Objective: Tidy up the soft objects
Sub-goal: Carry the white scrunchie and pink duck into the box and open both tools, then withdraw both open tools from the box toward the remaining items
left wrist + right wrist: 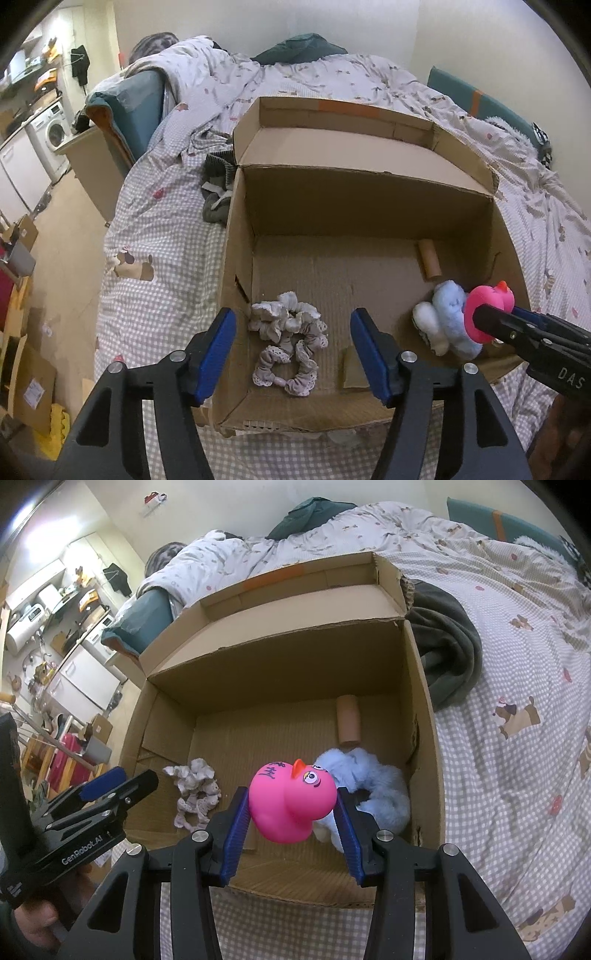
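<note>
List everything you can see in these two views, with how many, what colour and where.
cardboard box: one, brown, open, on the bed.
scrunchies: a small pile, grey-white and lacy, box floor, left side; exact count unclear.
fluffy soft item: one, pale blue and white, box floor, right side.
cardboard tube: one, brown, lying near the box's back wall.
rubber duck: one, pink with an orange beak, held above the box.
bedcover: one, grey-white check with dog prints, under the box.
dark cloth: one, grey-green, on the bed beside the box.
washing machine: one, white, far left.
left claw: blue pads, open, over the scrunchies.
right claw: blue pads, shut on the duck.
</note>
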`<act>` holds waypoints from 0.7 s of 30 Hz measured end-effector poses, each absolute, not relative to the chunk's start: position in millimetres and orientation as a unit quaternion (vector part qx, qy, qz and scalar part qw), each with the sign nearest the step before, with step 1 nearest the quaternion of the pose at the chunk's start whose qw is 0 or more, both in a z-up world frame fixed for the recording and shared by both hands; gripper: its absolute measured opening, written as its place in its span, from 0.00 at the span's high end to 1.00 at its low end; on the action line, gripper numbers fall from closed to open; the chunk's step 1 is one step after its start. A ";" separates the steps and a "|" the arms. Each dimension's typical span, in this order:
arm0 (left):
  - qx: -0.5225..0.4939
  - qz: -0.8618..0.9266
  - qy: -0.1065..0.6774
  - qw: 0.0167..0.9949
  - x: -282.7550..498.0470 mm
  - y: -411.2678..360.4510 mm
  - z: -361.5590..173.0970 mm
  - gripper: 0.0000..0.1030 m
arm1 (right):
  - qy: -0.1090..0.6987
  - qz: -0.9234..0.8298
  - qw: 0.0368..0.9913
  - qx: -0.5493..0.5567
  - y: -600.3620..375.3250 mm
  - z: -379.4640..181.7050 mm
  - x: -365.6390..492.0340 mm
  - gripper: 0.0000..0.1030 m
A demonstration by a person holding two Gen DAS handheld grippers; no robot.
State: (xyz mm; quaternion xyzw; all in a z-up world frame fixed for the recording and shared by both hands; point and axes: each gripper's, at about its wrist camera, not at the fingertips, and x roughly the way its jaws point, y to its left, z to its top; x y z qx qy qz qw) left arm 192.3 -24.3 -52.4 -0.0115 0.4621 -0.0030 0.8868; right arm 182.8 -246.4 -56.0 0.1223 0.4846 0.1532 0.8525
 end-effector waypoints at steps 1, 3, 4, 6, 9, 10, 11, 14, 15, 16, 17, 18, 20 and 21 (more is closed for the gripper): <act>-0.013 -0.003 0.462 0.887 192.2 -24.0 -52.6 0.40 | 0.484 0.154 0.852 0.124 -246.3 -55.8 182.8 0.53; -0.015 -0.003 0.465 0.885 192.7 -23.3 -53.9 0.40 | 0.483 0.156 0.852 0.126 -246.4 -55.4 182.5 0.51; -0.017 -0.002 0.468 0.883 193.3 -23.0 -55.0 0.40 | 0.482 0.158 0.852 0.127 -247.1 -55.2 182.2 0.50; -0.027 0.001 0.472 0.881 193.4 -21.7 -56.9 0.40 | 0.479 0.163 0.852 0.132 -248.3 -53.4 182.1 0.42; -0.032 0.005 0.475 0.879 192.3 -21.9 -59.5 0.40 | 0.473 0.166 0.854 0.139 -249.4 -50.0 181.2 0.31; -0.027 0.006 0.474 0.880 191.6 -23.8 -59.6 0.40 | 0.472 0.165 0.854 0.142 -250.1 -49.3 181.3 0.29; -0.022 0.006 0.474 0.880 191.6 -25.1 -59.6 0.40 | 0.472 0.165 0.854 0.145 -251.0 -49.2 181.6 0.29; -0.015 0.007 0.475 0.880 191.8 -26.9 -60.0 0.39 | 0.477 0.165 0.850 0.152 -252.0 -49.9 182.6 0.29; -0.017 0.007 0.475 0.880 191.7 -26.6 -60.1 0.40 | 0.477 0.165 0.850 0.152 -252.0 -50.0 182.6 0.29; -0.019 0.007 0.475 0.880 191.7 -26.2 -59.8 0.39 | 0.477 0.165 0.850 0.152 -251.9 -49.6 182.6 0.29; -0.019 0.006 0.475 0.880 191.7 -26.0 -59.6 0.39 | 0.476 0.165 0.850 0.151 -251.9 -49.6 182.6 0.29; -0.018 0.007 0.475 0.880 191.7 -25.8 -59.7 0.39 | 0.476 0.165 0.850 0.152 -251.9 -49.7 182.6 0.29; -0.019 0.006 0.472 0.881 191.4 -25.6 -59.0 0.39 | 0.476 0.165 0.850 0.152 -252.2 -49.2 182.8 0.29; -0.020 0.006 0.469 0.883 191.1 -25.4 -58.0 0.39 | 0.475 0.165 0.851 0.152 -252.1 -49.0 182.6 0.29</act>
